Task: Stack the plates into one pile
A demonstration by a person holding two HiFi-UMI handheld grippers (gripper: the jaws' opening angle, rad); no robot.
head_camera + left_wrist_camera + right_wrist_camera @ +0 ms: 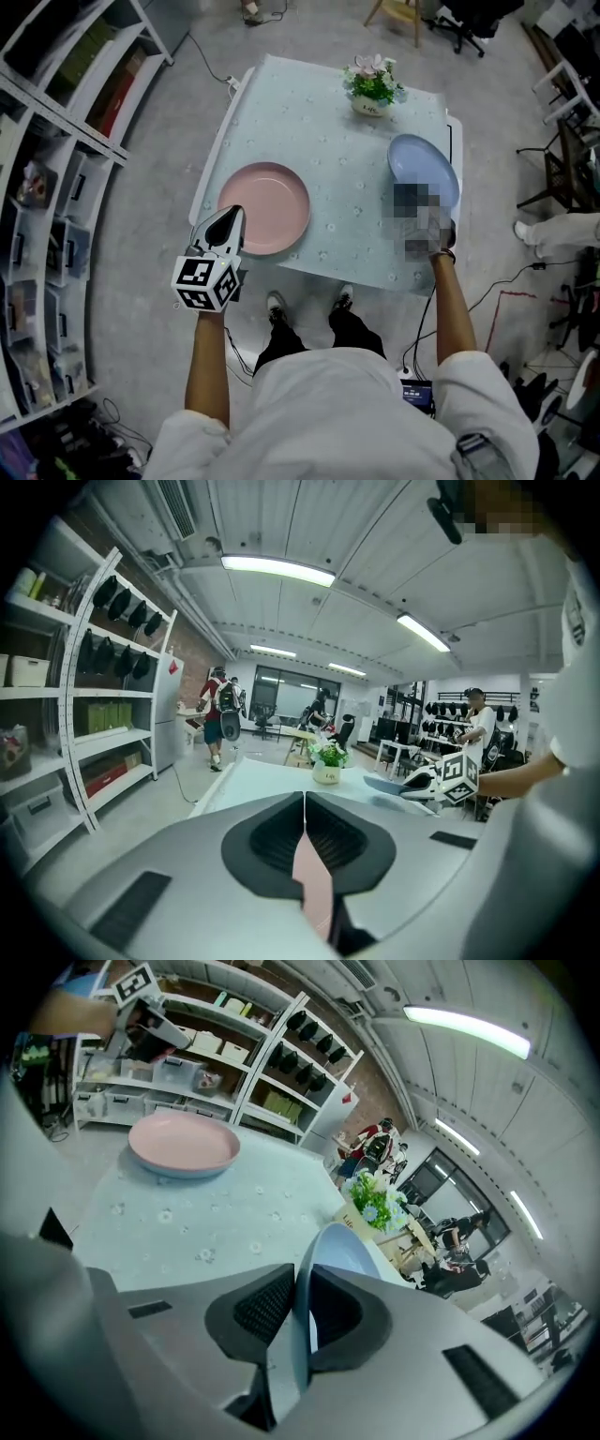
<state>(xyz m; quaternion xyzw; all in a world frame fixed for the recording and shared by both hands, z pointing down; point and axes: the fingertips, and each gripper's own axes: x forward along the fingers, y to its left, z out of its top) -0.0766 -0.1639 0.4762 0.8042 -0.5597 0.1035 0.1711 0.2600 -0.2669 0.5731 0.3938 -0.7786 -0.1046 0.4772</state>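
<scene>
A pink plate (267, 206) lies flat on the left side of the pale blue table (352, 211). My left gripper (231, 214) hovers at its near-left rim with jaws shut; in the left gripper view a pink sliver shows through the slit below the closed pads (281, 832). On the right a blue plate (422, 161) sits near the table's edge, tilted. My right gripper (302, 1283) has the blue plate's (342, 1251) near rim between its pads and is shut on it. In the head view a mosaic patch covers that gripper.
A small pot of flowers (373, 86) stands at the table's far middle. Tall shelving (66, 141) runs along the left. Chairs and racks (567, 141) crowd the right. My feet (309, 302) are at the table's near edge. People walk in the far background.
</scene>
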